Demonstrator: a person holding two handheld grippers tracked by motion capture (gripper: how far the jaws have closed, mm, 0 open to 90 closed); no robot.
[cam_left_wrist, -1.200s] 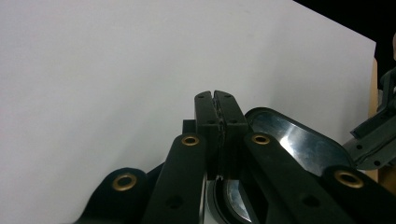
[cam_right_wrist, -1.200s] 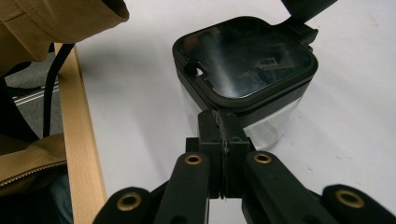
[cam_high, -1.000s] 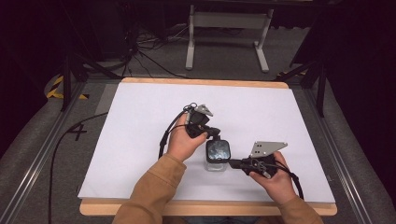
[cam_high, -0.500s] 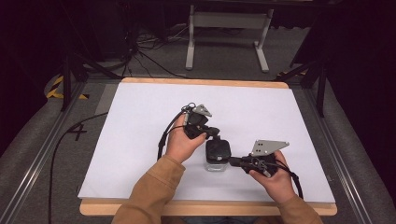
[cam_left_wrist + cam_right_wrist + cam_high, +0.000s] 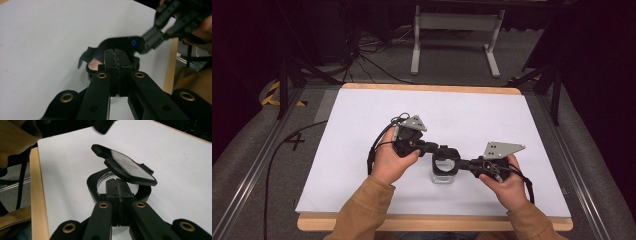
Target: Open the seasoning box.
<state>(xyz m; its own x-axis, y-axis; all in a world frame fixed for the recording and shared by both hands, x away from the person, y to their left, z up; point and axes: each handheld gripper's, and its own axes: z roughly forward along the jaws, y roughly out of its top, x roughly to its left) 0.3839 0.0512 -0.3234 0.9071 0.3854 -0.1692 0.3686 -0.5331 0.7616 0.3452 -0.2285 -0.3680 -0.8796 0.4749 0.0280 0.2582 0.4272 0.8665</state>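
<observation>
Both grippers meet at the jar (image 5: pixel 445 169). Left gripper (image 5: pixel 118 58) is clamped on its raised black lid (image 5: pixel 125 165). Right gripper (image 5: pixel 117 187) is closed on the jar's black rim (image 5: pixel 92 181).

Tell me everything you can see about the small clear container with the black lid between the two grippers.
The small clear container with the black rim and lid stands upright on the white table sheet, near the person's edge. Its body looks like transparent plastic or glass and a black collar rings the mouth. The flat black flip lid is open and tilted above the opening. The right gripper is closed on the collar's near edge. The left gripper, jaws together, meets the container from the opposite side; what it pinches is unclear.
</observation>
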